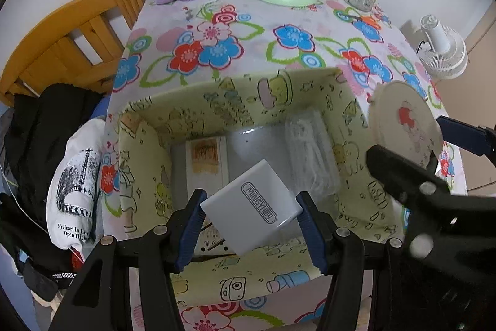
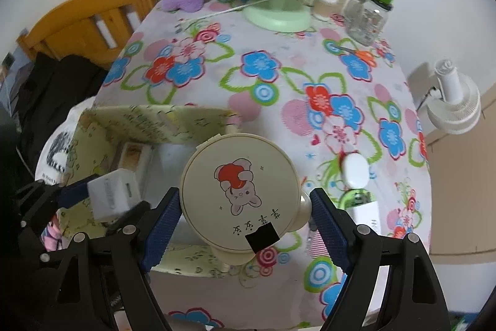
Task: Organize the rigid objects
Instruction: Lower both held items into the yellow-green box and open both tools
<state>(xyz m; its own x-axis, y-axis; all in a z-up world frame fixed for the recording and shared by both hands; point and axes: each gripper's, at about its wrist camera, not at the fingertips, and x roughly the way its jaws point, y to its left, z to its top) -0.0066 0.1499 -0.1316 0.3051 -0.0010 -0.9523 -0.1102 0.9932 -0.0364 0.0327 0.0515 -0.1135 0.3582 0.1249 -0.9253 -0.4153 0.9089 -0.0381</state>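
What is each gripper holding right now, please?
Left gripper: closed on the white rectangular plastic charger.
Right gripper: closed on the round cream bunny-printed case.

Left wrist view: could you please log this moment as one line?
left tongs: hold MINGYI charger over storage box | right tongs: hold round bunny case

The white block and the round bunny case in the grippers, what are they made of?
The white block in the left gripper looks like smooth matte plastic: crisp edges, printed logo. The round bunny case in the right gripper seems glossy cream plastic, with a moulded rim; possibly coated metal.
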